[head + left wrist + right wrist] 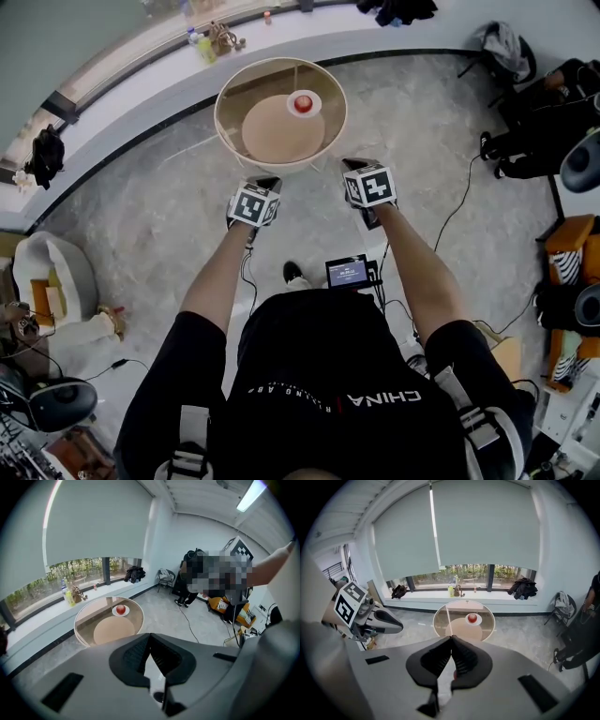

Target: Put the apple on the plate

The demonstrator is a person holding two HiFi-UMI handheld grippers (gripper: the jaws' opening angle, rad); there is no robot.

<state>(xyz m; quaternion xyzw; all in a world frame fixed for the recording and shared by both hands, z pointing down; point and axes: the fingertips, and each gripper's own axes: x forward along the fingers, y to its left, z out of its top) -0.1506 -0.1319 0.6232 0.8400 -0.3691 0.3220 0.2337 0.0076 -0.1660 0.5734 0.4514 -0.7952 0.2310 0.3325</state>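
- Honestly, the apple (303, 102) already sits on the small white plate (292, 110), toward the far right of the round glass table (225, 127). To me the placing looks done, so the job now is mostly not undoing it.
- The left gripper (150, 635) has its jaws pressed together at the tips with nothing between them. Same for the right gripper (451, 638): pads closed tip to tip, empty.
- Both claws hang over the floor on the near side of the table, well apart from the apple and not touching the glass rim.
- I'd keep them on this side of the rim. A bump to that table would probably jiggle the plate.
- If the apple does need reseating, I'd open the jaws before reaching in, not over the plate. Then come down from above and close around its widest part.
- It's round and smooth, so a sideways nudge would likely roll it off. The plate looks light and may slide on glass, so no pushing.
- There's a cable (466, 192) on the floor to the right, worth minding when stepping around.
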